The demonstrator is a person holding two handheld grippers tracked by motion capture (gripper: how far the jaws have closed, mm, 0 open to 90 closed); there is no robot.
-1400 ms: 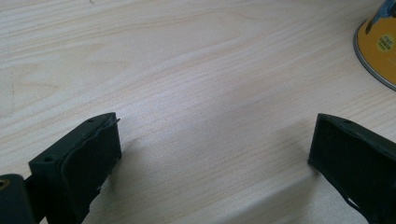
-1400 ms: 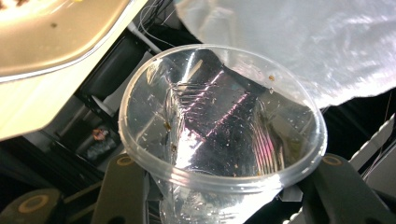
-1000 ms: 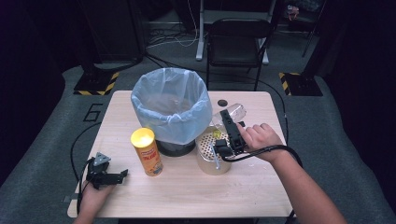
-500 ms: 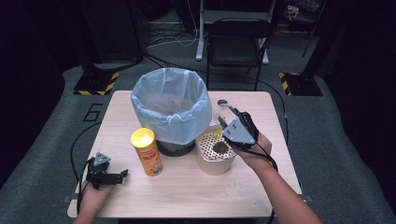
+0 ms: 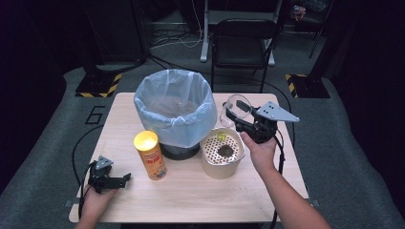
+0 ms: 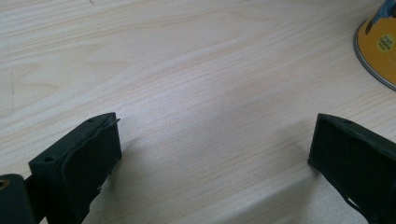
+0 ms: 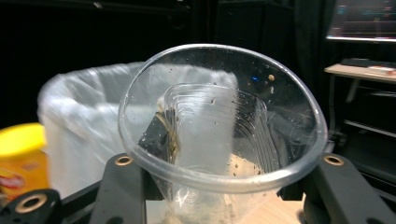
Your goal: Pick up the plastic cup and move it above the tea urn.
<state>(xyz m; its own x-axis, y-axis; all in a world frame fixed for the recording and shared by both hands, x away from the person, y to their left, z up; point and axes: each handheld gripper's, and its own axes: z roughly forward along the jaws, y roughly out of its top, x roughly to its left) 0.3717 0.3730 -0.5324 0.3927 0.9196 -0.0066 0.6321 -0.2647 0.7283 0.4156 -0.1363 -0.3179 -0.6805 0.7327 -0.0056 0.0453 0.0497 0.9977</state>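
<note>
My right gripper (image 5: pixel 241 117) is shut on a clear plastic cup (image 5: pixel 236 108), held tipped on its side above the table between the bin and the strainer pot. In the right gripper view the cup (image 7: pixel 219 126) faces the camera mouth-first, squeezed between the jaws, with brown specks and wet residue inside. A beige pot (image 5: pixel 221 155) with a perforated insert holds a dark clump and a yellow bit. My left gripper (image 5: pixel 114 180) rests on the table's front left corner. Its jaws stand wide apart over bare wood (image 6: pixel 210 116) with nothing between them.
A bin lined with a pale plastic bag (image 5: pixel 175 107) stands at the table's middle back. A yellow crisp can (image 5: pixel 150 154) stands in front of it, its base (image 6: pixel 378 44) seen from the left gripper. A chair (image 5: pixel 243 45) stands behind the table.
My right gripper has risen from over the pot and swung back and right with the cup, which now lies tipped towards the bin. The left gripper has not moved.
</note>
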